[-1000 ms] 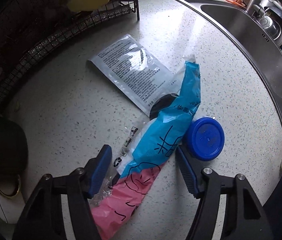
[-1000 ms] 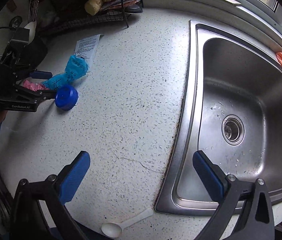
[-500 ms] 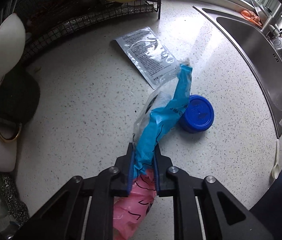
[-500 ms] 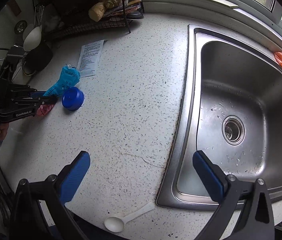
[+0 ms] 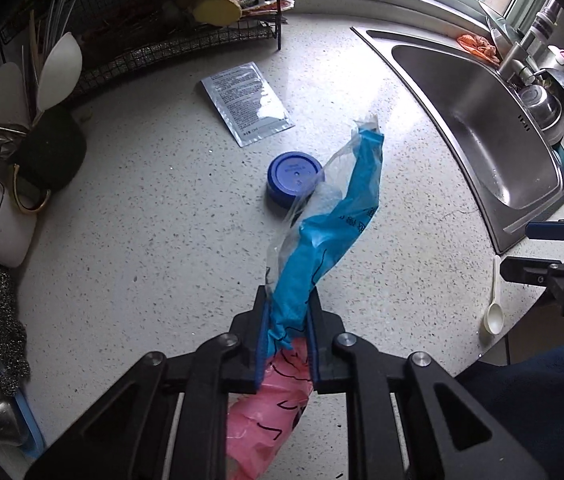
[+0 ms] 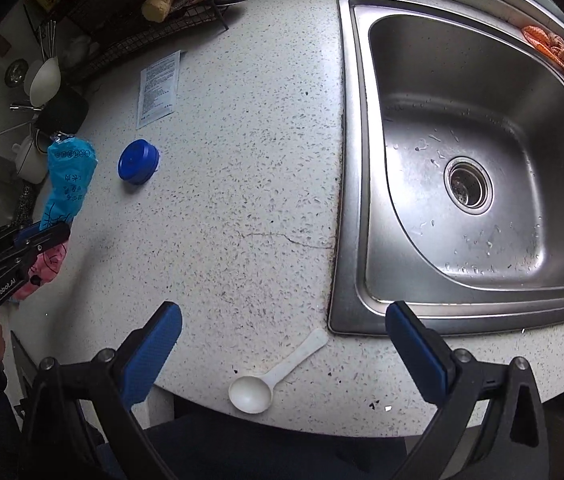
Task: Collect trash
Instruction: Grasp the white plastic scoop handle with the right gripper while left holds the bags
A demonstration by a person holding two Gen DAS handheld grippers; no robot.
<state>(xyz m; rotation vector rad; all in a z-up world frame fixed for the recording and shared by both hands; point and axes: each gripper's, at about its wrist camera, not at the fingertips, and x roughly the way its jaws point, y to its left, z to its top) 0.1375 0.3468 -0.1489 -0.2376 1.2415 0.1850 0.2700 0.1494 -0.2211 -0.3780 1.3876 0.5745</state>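
My left gripper (image 5: 286,322) is clamped on the blue-and-pink wrapper (image 5: 336,220), long axis running to upper right | right gripper (image 6: 282,344) gapes, holding nothing | white spoon (image 6: 269,376) lies between its jaws, lower centre: right hand nearer, I judge.

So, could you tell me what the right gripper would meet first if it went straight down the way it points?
Probably the bare speckled countertop, just above the white plastic spoon; the open right gripper holds nothing.

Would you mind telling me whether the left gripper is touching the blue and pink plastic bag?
Touching: the left wrist view shows the left gripper clamped shut on the plastic bag.
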